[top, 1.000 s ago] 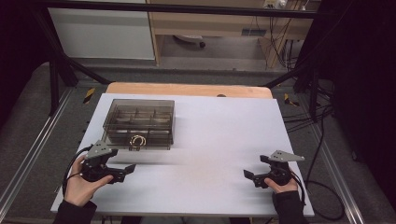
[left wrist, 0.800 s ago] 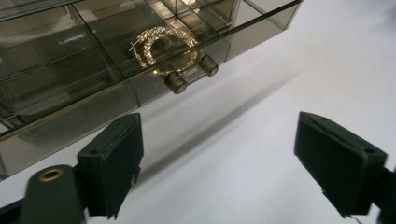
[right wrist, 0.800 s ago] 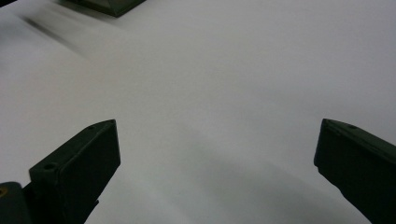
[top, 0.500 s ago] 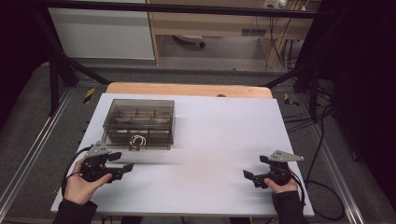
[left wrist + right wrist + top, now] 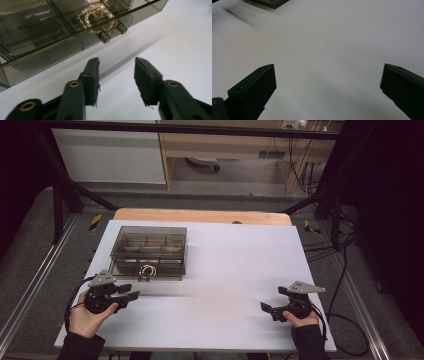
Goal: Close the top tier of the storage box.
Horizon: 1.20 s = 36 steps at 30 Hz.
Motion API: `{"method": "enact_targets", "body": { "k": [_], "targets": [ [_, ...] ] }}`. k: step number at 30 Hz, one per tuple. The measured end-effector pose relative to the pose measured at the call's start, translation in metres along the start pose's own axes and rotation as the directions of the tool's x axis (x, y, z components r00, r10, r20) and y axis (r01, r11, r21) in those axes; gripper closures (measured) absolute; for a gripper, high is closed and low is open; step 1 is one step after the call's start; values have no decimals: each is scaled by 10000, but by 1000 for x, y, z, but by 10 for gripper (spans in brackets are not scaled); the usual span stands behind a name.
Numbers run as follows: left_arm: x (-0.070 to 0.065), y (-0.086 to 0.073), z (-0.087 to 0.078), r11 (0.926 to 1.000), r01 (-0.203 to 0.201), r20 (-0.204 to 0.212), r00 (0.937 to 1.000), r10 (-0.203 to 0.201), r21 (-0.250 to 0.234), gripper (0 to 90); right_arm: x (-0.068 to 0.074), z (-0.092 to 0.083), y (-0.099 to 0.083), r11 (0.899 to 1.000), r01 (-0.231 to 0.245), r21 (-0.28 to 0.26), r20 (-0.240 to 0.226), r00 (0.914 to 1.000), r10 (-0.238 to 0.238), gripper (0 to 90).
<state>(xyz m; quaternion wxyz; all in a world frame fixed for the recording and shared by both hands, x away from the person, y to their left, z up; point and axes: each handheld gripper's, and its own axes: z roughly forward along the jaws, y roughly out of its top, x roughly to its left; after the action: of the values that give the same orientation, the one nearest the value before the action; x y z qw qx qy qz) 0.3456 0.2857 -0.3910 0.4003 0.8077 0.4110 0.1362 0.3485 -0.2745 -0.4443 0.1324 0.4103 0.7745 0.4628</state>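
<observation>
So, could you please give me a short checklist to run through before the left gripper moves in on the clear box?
1. Left gripper free of load: ok. Its jaws have just been closing, with nothing between them.
2. Left gripper lined up with the box: ok, it points at the front wall, near the two small knobs.
3. Gap to the box: ok, the jaws are still short of it, over bare table.
4. Earring in place: ok, it lies in a front compartment.
5. Lid shut: cannot tell.
6. Right gripper out of the way: ok, open and low at the table's other side.
</observation>
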Motion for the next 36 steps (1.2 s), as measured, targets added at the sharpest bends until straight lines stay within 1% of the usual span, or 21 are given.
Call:
{"method": "enact_targets", "body": {
  "k": [4, 11, 13, 18, 23, 30, 31, 33, 36],
  "targets": [
    [3, 1, 0, 10000, 46, 55, 10000, -46, 22, 655, 0, 0, 0, 10000, 1, -4, 22, 10000, -1, 10],
    [7, 1, 1, 10000, 50, -5, 10000, -50, -63, 736, 0, 0, 0, 10000, -9, 33, 27, 10000, 8, 10],
    [8, 1, 1, 9999, 127, 89, 9999, -126, -85, 767, 0, 1, 0, 10000, -23, 47, 31, 10000, 23, 9],
    [9, 2, 1, 9998, 49, -99, 9999, -50, -177, 802, 1, 1, 0, 10000, -62, 57, 29, 10000, 61, 10],
    [8, 4, 3, 9998, -29, -123, 9999, 27, -193, 840, 1, 0, 0, 10000, -42, 59, 39, 10000, 42, 10],
    [10, 5, 6, 9997, 36, -237, 9997, -41, -234, 895, 1, 0, 0, 10000, -20, 41, 53, 10000, 20, 10],
    [10, 5, 6, 9998, 44, -194, 9998, -48, -212, 895, 0, 0, 0, 10000, -14, 28, 56, 10000, 14, 10],
    [10, 5, 8, 9998, 8, -297, 9996, -13, -181, 896, 0, 0, 0, 10000, -17, 25, 61, 10000, 17, 10],
    [11, 6, 10, 9999, -28, -303, 9995, 24, -161, 897, 1, 0, 0, 10000, -17, 29, 66, 10000, 17, 10]
  ]
}}
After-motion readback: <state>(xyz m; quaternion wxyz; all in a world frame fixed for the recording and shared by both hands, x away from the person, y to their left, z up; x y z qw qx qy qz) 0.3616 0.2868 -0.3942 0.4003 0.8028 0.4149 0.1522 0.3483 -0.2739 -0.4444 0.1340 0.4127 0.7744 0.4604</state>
